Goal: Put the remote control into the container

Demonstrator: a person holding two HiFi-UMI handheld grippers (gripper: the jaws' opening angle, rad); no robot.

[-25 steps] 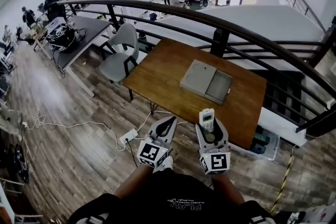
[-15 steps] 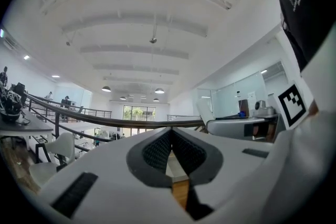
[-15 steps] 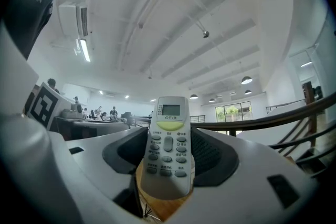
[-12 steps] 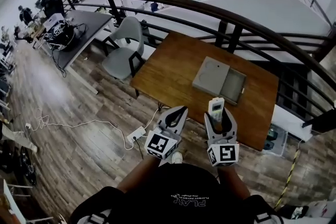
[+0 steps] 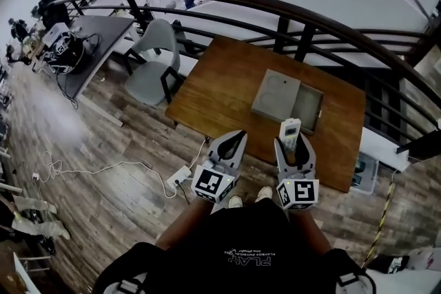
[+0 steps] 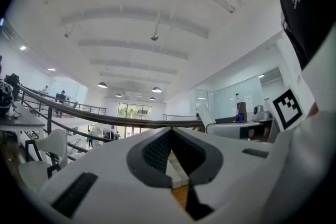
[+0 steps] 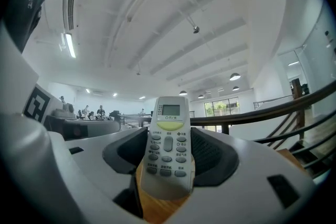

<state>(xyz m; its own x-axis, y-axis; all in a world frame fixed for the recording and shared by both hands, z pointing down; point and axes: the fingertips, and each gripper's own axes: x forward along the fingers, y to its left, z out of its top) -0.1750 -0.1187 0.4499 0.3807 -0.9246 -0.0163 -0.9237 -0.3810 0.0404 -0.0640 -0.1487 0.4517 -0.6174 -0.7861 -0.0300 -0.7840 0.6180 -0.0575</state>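
The white remote control with grey buttons and a small screen stands upright between the jaws of the right gripper, which press on its lower sides. Its screen end sticks up past the jaw tips. In the head view the remote control and the right gripper are over the near edge of the brown wooden table. They are well short of the flat grey rectangular container, which lies on the table with its lid slid partly aside, leaving an open compartment at its right end. The left gripper is held just beside the right one at the same table edge. In the left gripper view its jaws meet at the tips with nothing between them.
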